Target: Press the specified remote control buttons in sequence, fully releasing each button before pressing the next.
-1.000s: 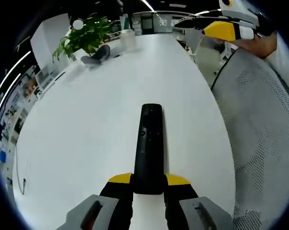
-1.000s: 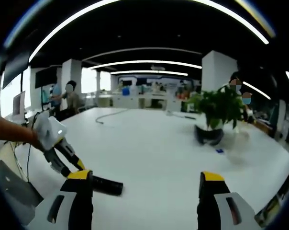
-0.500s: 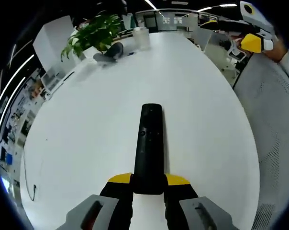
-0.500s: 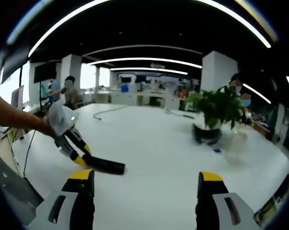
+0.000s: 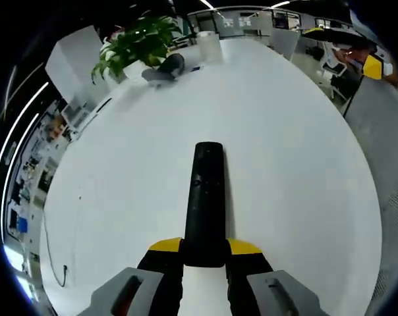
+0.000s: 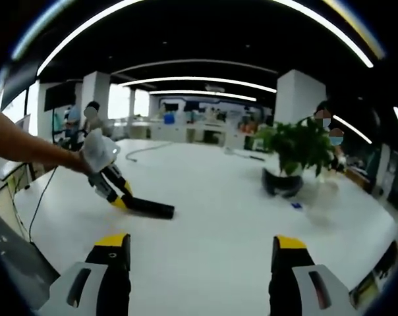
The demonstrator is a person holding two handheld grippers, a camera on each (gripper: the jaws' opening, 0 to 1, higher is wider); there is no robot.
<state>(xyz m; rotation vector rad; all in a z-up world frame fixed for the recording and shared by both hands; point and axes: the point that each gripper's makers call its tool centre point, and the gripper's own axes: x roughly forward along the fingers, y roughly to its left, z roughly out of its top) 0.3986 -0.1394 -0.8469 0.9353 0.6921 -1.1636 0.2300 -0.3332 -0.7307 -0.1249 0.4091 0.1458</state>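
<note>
Gripping remote (image 5: 205, 197) in left tongs (image 5: 205, 249), plant (image 5: 137, 45) beyond

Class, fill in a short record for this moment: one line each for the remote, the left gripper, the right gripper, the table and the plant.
remote: black, slim, lengthwise between the left jaws, far end pointing away
left gripper: shut on the remote's near end, above the table
right gripper: jaws apart, nothing between them
table: white, large
plant: leafy green, in a dark pot, at the table's far side
</note>
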